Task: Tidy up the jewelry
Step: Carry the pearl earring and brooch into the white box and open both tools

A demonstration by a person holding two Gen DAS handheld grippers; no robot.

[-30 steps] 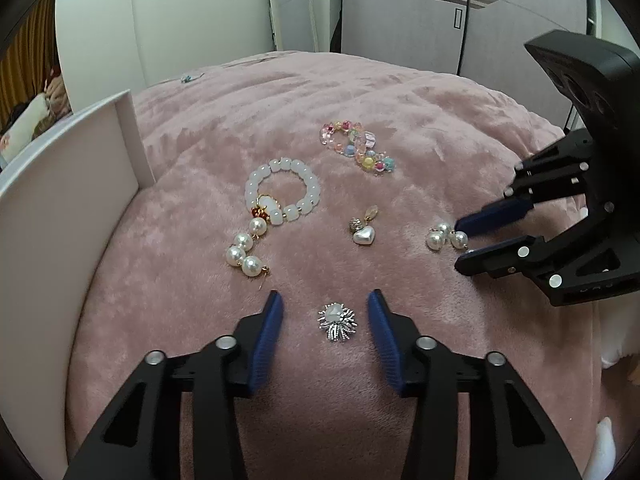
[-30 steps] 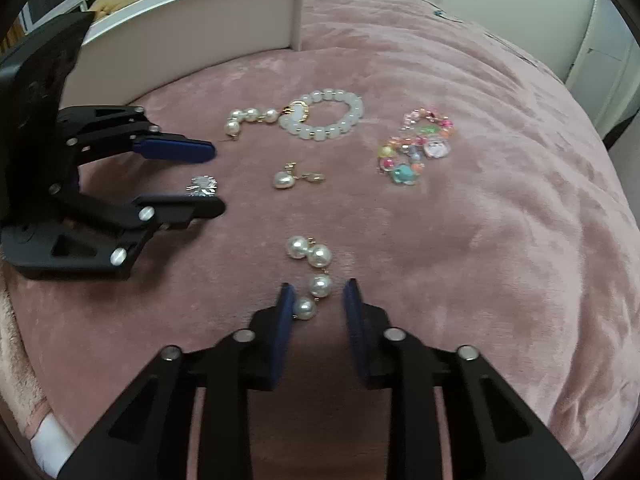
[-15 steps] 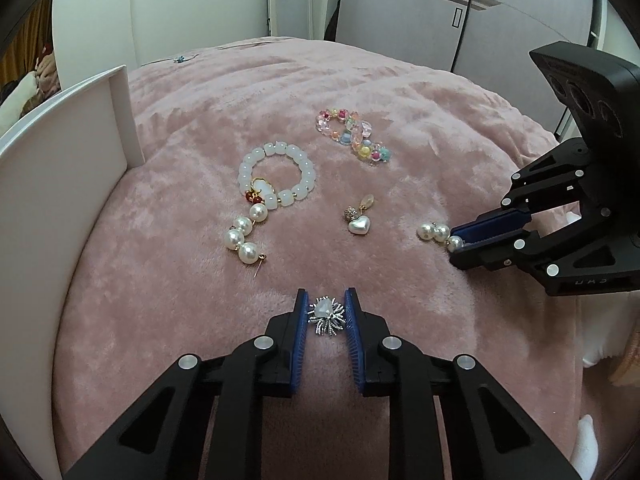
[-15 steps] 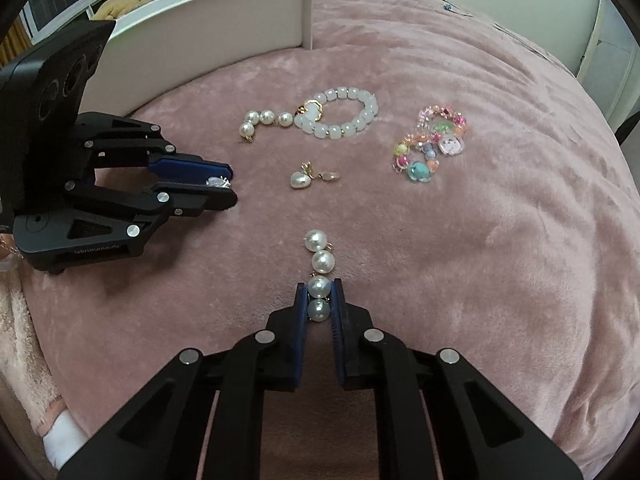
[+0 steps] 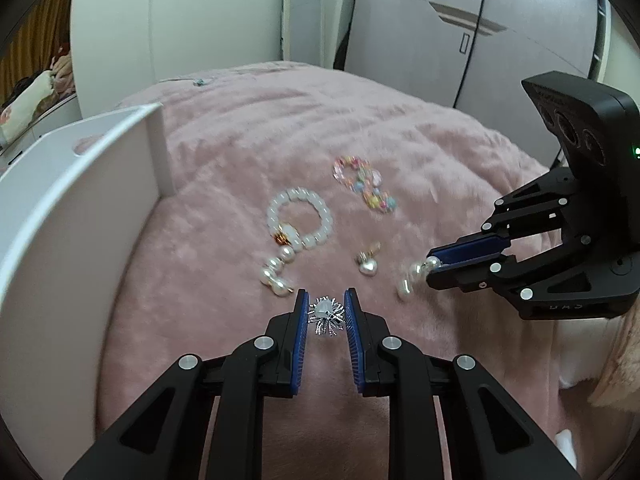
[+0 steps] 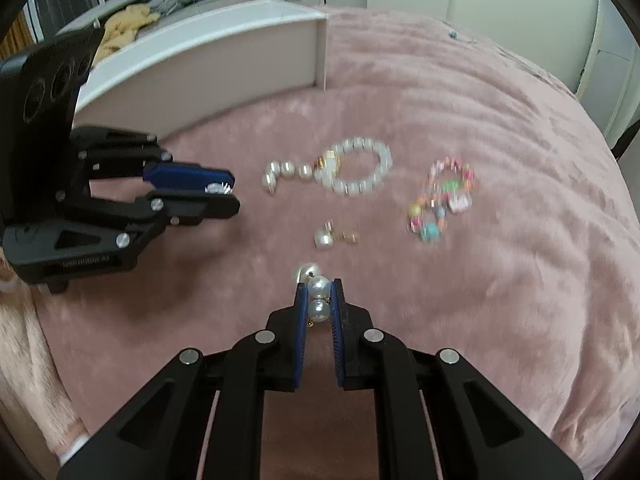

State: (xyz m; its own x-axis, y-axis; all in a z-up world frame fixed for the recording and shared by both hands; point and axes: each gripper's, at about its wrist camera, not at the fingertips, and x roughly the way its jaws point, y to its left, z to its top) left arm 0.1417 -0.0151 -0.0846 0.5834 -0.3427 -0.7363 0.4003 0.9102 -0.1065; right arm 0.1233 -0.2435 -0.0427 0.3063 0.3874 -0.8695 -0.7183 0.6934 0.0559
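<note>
Pink plush blanket [image 5: 248, 128], white wardrobes [image 5: 460, 20] behind — left gripper [image 5: 326, 310] clamps spiky brooch [image 5: 326, 315], right gripper [image 6: 319, 300] pearl earring [image 6: 319, 298]

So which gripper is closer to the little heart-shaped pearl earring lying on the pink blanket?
Right, narrowly. The right gripper, shut on a pearl drop earring, sits just short of the heart-shaped pearl earring. The left gripper, clamping a silver starburst brooch, is farther off to its side.

Pink plush blanket [image 5: 248, 128]; white bead bracelet [image 5: 300, 220]; multicoloured pastel bead bracelet [image 5: 364, 190]; silver starburst brooch [image 5: 326, 316]; white pearl earring [image 6: 319, 298]; white tray [image 5: 60, 208].
</note>
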